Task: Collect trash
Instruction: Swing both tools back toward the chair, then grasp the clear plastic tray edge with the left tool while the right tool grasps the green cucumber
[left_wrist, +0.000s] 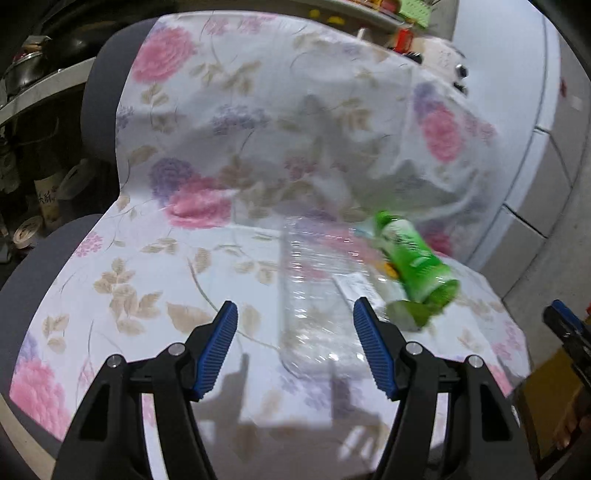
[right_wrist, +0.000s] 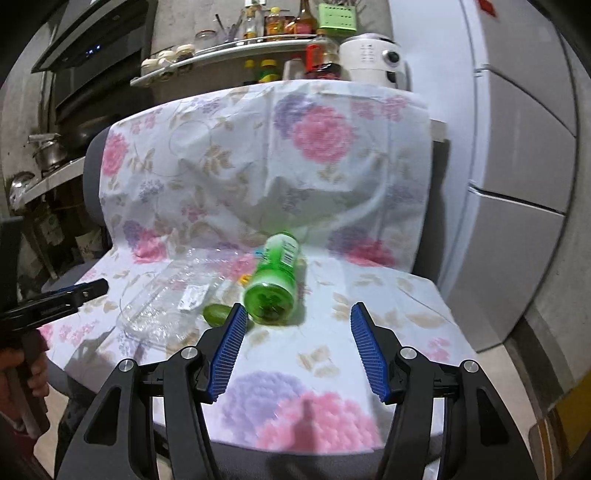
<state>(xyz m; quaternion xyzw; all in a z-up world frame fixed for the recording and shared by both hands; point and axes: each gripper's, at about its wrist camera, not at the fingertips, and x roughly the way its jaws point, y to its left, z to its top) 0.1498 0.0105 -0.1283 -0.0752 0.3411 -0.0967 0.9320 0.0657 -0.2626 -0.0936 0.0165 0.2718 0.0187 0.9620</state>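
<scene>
A green plastic bottle (right_wrist: 275, 278) lies on its side on a chair seat covered with a flowered cloth (right_wrist: 332, 362); it also shows in the left wrist view (left_wrist: 415, 264). A clear plastic tray (left_wrist: 317, 295) with a white label lies left of the bottle, also in the right wrist view (right_wrist: 166, 302). A small green piece (right_wrist: 216, 314) lies by the bottle's base. My left gripper (left_wrist: 295, 314) is open, just in front of the clear tray. My right gripper (right_wrist: 298, 317) is open, just in front of the bottle's base. Both are empty.
The cloth drapes over the chair back (right_wrist: 266, 155). Behind it is a shelf with bottles and jars (right_wrist: 266, 33) and a white appliance (right_wrist: 373, 59). A pale fridge (right_wrist: 517, 147) stands right. Pots (right_wrist: 48, 151) sit on a shelf left.
</scene>
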